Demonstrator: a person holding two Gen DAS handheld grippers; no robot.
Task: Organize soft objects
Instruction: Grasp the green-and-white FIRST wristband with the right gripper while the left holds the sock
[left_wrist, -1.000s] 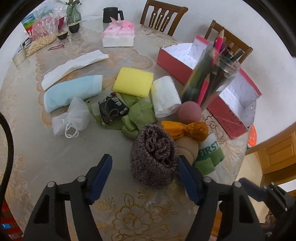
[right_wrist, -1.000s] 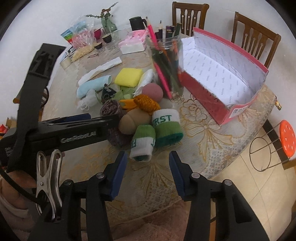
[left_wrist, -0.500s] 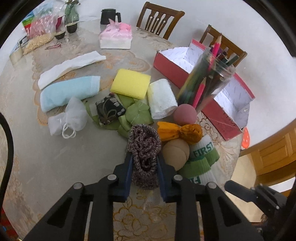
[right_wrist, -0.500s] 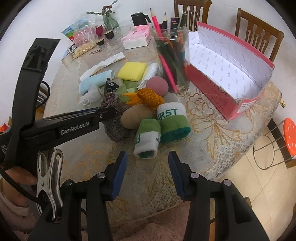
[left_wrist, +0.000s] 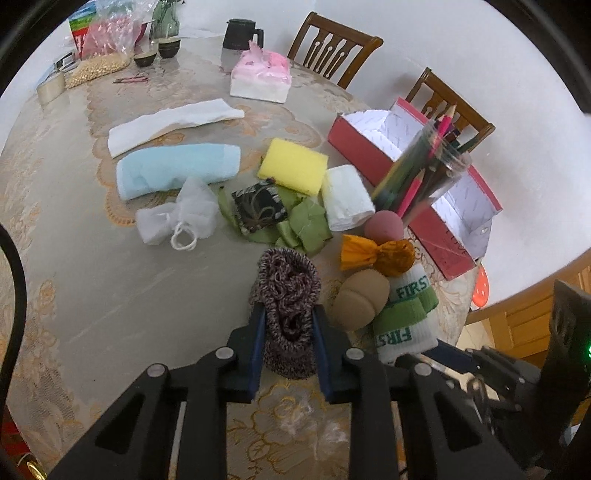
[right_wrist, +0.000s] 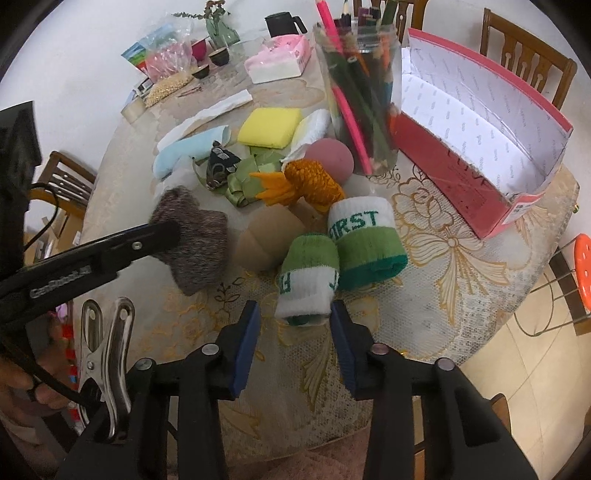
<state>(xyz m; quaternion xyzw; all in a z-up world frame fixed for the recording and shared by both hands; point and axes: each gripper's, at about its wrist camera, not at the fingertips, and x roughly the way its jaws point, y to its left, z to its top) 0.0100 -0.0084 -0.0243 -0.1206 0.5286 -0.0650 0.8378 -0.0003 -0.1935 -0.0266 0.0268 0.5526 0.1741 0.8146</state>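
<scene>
My left gripper (left_wrist: 287, 321) is shut on a brown knitted roll (left_wrist: 286, 295), which also shows in the right wrist view (right_wrist: 195, 236). My right gripper (right_wrist: 295, 321) is open, its blue pads on either side of a green and white wristband (right_wrist: 308, 280) near the table's front edge. A second wristband (right_wrist: 364, 240), a tan puff (right_wrist: 269, 242), an orange knitted piece (right_wrist: 310, 182) and a pink ball (right_wrist: 330, 160) lie just beyond. A yellow sponge (left_wrist: 293, 166), white roll (left_wrist: 347, 197), blue towel (left_wrist: 177, 168) and mesh pouch (left_wrist: 177, 221) lie further back.
An open red box (right_wrist: 476, 122) stands at the right. A clear jar of coloured pencils (right_wrist: 360, 96) stands beside it. A pink tissue pack (left_wrist: 260, 77), cups, a black mug (left_wrist: 242, 33) and bags sit at the far side. Wooden chairs (left_wrist: 332, 48) ring the table.
My left gripper closed on the brown knitted roll. My right gripper moved forward so its open pads flank the near wristband.
</scene>
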